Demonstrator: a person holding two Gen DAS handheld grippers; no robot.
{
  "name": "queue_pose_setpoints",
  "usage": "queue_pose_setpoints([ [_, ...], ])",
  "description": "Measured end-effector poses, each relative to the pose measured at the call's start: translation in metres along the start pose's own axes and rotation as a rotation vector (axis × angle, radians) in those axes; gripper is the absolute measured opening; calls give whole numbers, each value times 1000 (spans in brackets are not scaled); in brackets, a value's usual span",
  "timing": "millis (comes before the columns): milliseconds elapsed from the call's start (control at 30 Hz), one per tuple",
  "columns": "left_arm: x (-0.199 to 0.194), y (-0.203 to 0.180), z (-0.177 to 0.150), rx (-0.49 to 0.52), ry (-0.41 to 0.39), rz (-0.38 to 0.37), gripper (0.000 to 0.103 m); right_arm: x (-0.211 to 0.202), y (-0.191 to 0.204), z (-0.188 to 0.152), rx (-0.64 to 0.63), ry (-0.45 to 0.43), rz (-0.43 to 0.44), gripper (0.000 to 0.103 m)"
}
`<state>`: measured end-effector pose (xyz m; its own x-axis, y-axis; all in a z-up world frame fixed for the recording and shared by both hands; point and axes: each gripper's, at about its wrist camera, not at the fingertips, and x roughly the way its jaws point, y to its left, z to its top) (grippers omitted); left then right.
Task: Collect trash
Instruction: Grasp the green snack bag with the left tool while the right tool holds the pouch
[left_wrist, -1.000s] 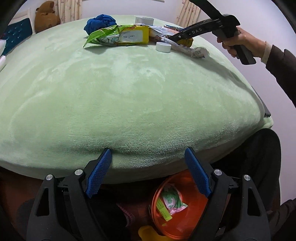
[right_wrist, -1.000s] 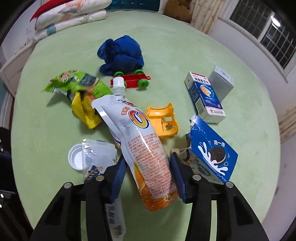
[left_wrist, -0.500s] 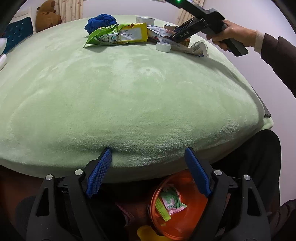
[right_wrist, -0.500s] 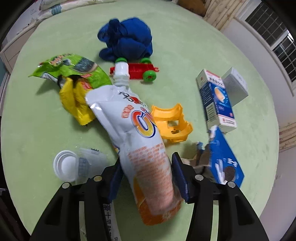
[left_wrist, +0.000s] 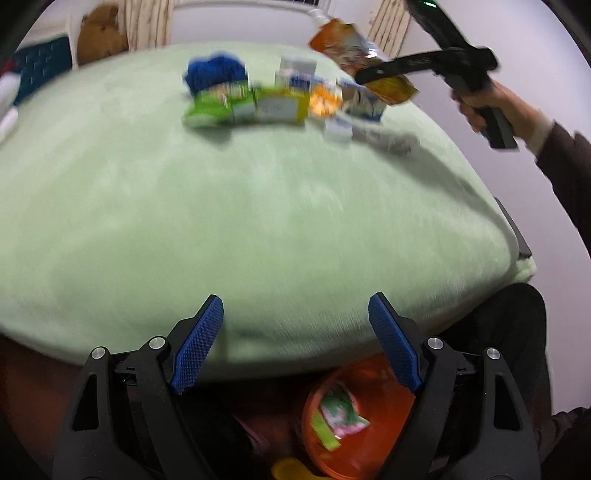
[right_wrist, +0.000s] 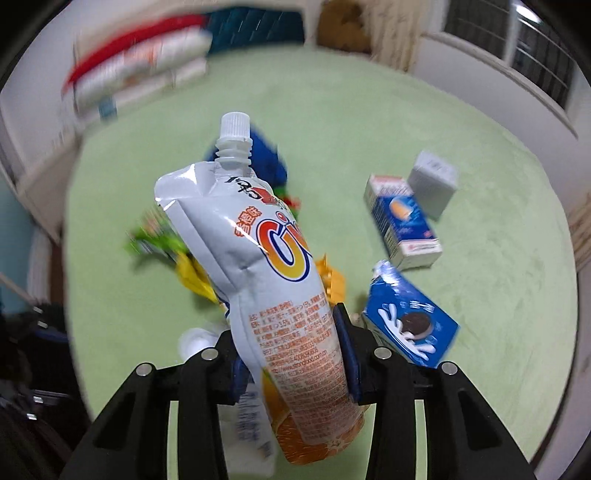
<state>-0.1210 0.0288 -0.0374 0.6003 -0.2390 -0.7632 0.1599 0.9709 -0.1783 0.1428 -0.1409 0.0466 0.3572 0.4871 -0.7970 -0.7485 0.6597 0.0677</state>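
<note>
Right gripper (right_wrist: 291, 354) clamps one juice pouch (right_wrist: 266, 280) (spout away from fingers). Only the left view shows left gripper (left_wrist: 295, 343), jaws wide, empty, above one orange bin (left_wrist: 391, 435).

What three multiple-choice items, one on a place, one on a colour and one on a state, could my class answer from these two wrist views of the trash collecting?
1. Where is the drink pouch?
A. lying flat on the green blanket
B. raised above the blanket, between the right gripper's fingers
C. inside the orange bin

2. What colour is the pouch's screw cap?
A. white
B. red
C. green

3. How does the left gripper stand?
A. shut on a wrapper
B. shut on nothing
C. open and empty

Answers:
1. B: the right gripper clamps the pouch's lower half, and the left wrist view shows it up in the air over the green blanket.
2. A: the cap at the top is plain white.
3. C: its blue pads stand wide apart with only the blanket edge and the orange bin beyond.
</note>
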Motion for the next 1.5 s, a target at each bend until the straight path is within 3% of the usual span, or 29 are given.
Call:
queue_pose_setpoints([
  [100, -8, 0, 31, 94, -54, 40, 79, -32, 4, -20, 140, -111, 75, 40],
  [200, -3, 2, 63, 222, -80, 93, 79, -55, 25, -69, 251, -184, 121, 40],
  [333, 28, 8, 113, 372, -22, 96, 79, -57, 51, -126, 357, -213, 166, 40],
  [433, 52, 18, 143, 415, 9, 71, 79, -52, 64, -166, 452, -222, 212, 40],
  [533, 72, 27, 163, 438, 55, 24, 79, -51, 73, -195, 501, -219, 203, 40],
  [733, 112, 27, 172, 558, 133, 53, 79, -54, 65, -203, 556, -263, 226, 40],
  [900, 132, 39, 188, 528, 148, 46, 85, -50, 68, -201, 538, -263, 225, 40],
  [1033, 147, 58, 200, 429, 157, 42, 84, -48, 64, -202, 559, -277, 228, 40],
  [1067, 149, 61, 201, 409, 148, 51, 78, -49, 65, -204, 560, -278, 228, 40],
  [1100, 151, 64, 202, 386, 142, 54, 64, -49, 65, -204, 562, -276, 228, 40],
  [1267, 141, 68, 198, 300, 89, 49, 56, -51, 67, -204, 555, -276, 219, 40],
  [1500, 93, 59, 171, 211, 47, 5, 55, -59, 71, -204, 541, -289, 216, 40],
])
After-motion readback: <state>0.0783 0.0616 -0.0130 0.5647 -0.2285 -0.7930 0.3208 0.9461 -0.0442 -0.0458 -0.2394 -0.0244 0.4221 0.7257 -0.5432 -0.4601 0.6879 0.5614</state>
